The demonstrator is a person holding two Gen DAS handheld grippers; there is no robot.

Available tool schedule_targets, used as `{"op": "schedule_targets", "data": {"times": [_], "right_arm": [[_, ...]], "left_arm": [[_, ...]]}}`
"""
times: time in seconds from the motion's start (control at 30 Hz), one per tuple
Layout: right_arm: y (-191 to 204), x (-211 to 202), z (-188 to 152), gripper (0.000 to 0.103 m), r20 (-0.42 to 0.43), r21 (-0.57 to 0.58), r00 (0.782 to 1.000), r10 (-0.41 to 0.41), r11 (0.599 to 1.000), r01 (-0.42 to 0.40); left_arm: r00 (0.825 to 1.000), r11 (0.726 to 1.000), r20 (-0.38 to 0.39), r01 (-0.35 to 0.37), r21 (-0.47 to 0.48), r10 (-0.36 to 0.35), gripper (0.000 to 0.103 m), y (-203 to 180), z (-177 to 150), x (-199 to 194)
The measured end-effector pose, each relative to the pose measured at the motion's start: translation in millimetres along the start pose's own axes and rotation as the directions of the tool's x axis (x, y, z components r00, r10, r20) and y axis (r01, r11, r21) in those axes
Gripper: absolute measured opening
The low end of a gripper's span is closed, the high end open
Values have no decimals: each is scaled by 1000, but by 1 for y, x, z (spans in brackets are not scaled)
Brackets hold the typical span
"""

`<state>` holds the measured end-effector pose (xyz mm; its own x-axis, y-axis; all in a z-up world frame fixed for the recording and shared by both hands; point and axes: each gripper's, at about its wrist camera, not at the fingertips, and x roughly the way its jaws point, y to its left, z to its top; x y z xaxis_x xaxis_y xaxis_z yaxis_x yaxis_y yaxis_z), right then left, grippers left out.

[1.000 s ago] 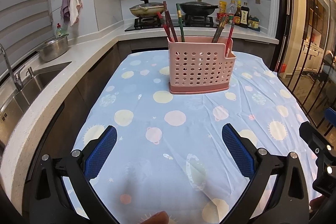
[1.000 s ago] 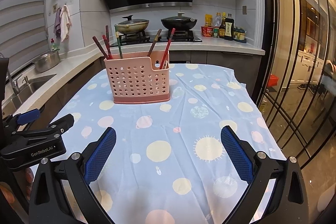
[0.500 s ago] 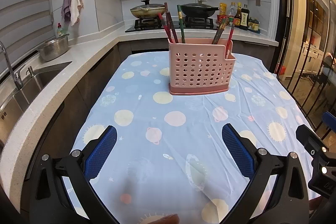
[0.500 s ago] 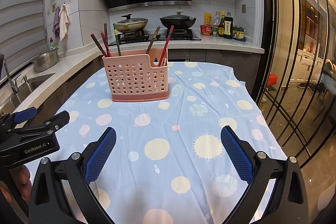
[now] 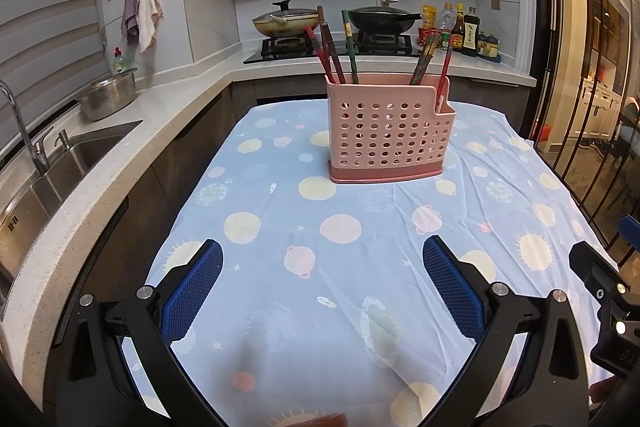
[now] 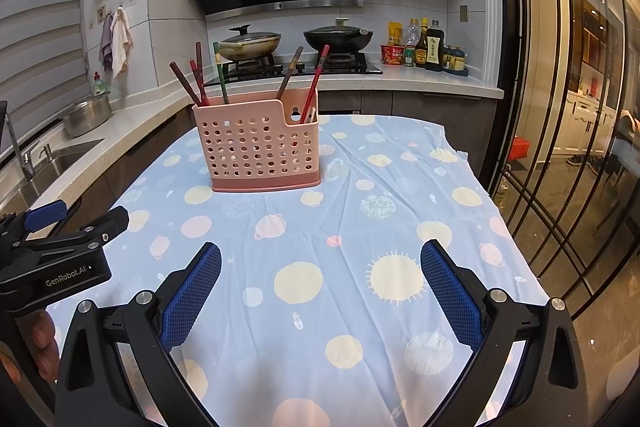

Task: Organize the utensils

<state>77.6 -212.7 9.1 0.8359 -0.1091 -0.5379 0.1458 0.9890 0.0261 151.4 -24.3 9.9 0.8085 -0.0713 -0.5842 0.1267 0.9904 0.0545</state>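
Chopsticks (image 5: pixel 335 55) were seen in the left wrist view standing tilted in a pink perforated holder (image 5: pixel 390 135), three at its left end and two more (image 5: pixel 430 61) at its right end. The holder was set upright on the far half of the surface (image 5: pixel 340 287), which was covered by a pale blue cloth printed with planets and suns. The left gripper (image 5: pixel 322 291) was held low over the near part of the cloth, its blue-padded jaws spread wide with nothing between them, well apart from the holder. Part of the right gripper's black body was caught at the right edge. A sink (image 5: pixel 60 163) and a steel bowl (image 5: pixel 108 97) were visible on the counter to the left, and two pans on the stove behind. In the right wrist view, the same holder (image 6: pixel 258 147) was found ahead and to the left, with chopsticks (image 6: pixel 200 79) leaning out of both ends. The right gripper (image 6: pixel 320 297) was likewise held wide open and empty above the near cloth. The left gripper's body was seen at the left edge.
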Motion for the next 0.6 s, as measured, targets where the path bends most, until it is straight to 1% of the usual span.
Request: {"op": "schedule_targets", "data": {"times": [0.6], "right_arm": [[-1, 1, -1, 96, -1, -1, 1000, -2, 1000, 2]], "left_arm": [[1000, 1000, 14, -22, -5, 22, 96, 1, 1, 0]]}}
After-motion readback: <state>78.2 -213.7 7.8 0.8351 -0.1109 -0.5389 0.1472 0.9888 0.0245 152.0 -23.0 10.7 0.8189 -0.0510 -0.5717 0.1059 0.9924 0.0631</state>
